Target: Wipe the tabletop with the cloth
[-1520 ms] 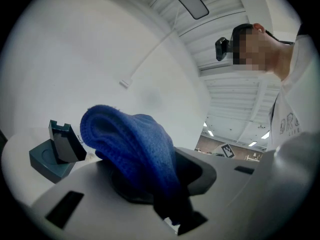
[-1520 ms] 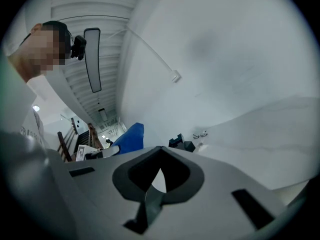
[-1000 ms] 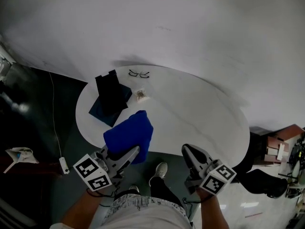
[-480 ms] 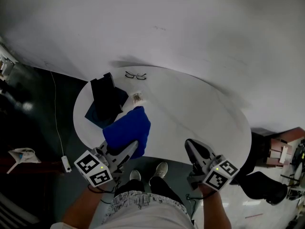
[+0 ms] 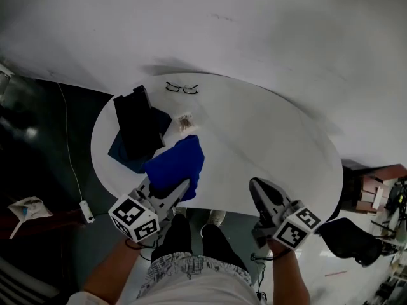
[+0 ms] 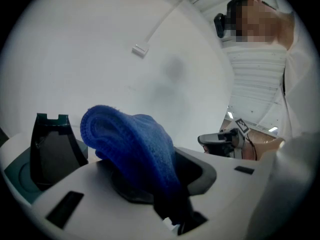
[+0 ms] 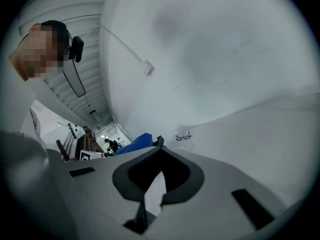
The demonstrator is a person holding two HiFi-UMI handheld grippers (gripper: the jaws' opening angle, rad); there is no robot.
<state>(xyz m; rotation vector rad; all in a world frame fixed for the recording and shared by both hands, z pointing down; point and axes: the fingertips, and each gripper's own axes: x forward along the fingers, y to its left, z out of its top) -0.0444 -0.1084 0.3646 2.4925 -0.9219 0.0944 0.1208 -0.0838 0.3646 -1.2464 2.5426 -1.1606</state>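
Note:
A blue cloth [image 5: 175, 165] lies bunched on the white round table [image 5: 267, 138], just inside its near left edge. My left gripper [image 5: 170, 196] is shut on the cloth's near end. In the left gripper view the cloth [image 6: 132, 141] drapes over the jaws and hides their tips. My right gripper [image 5: 262, 201] hovers at the table's near edge, to the right of the cloth, shut with nothing in it. In the right gripper view the cloth [image 7: 134, 143] shows beyond its shut jaws.
A black stand [image 5: 135, 127] sits on a dark mat [image 5: 122, 152] at the table's left. A pair of glasses [image 5: 182, 88] lies at the far edge. A small crumpled wrapper [image 5: 186, 123] lies just beyond the cloth. My shoes [image 5: 216, 218] show below the table edge.
My left gripper has pushed the cloth forward from the table's near edge, up beside the stand and wrapper. The right gripper has stayed near the front edge.

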